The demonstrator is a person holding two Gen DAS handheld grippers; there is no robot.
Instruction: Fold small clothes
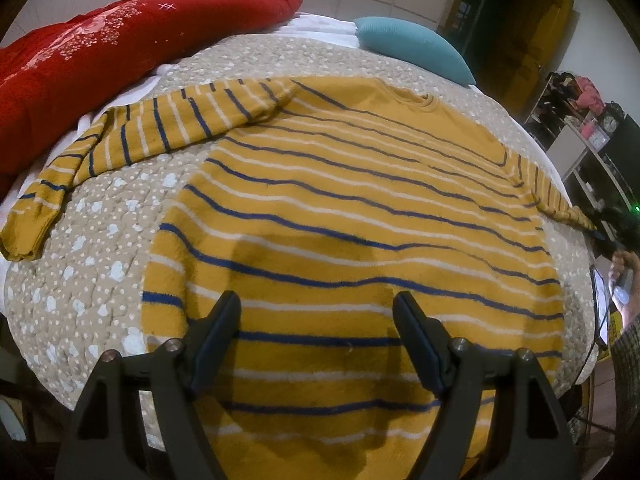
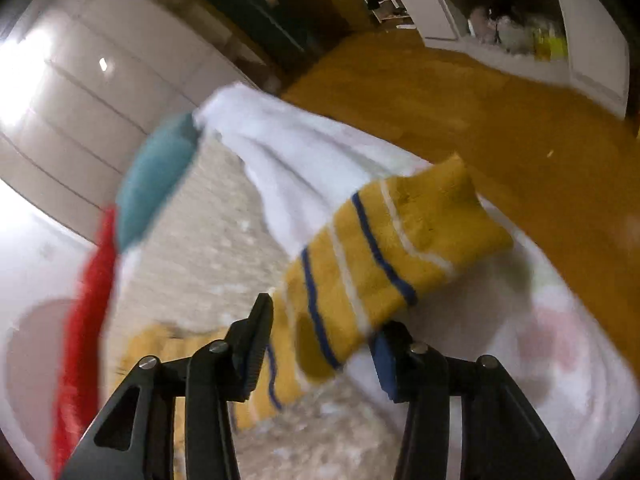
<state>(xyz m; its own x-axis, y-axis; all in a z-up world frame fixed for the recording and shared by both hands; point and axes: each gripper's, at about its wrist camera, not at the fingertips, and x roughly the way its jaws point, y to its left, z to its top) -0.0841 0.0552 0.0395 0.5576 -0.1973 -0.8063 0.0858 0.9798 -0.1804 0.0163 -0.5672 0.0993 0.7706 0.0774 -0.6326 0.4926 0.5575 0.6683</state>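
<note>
The left gripper (image 1: 317, 304) hovers above the lower body of the sweater (image 1: 352, 248) with its jaws set wide apart; nothing lies between them and no contact with the fabric can be confirmed. The right gripper (image 2: 324, 328) also shows its fingers apart, with the sleeve cuff (image 2: 384, 256) lying across the gap between them. The right wrist view is blurred, so whether the pads (image 2: 256, 340) actually pinch the cuff cannot be told.

The sweater is a soft, fuzzy knit in mustard yellow with thin navy and white horizontal stripes. It lies flat on the quilted cover (image 1: 92, 248), neckline toward the far side. One sleeve (image 1: 132, 140) extends sideways to the left in the left wrist view and bends down toward the cover's edge; the opposite sleeve runs off to the right edge.

The quilted cover is beige with small white dots and larger pale shapes, stitched in a padded grid. A red blanket (image 1: 120, 40) with pale print lies bunched at the far left. A teal ribbed cushion (image 1: 412, 46), tapered at its ends, rests at the far edge.
</note>
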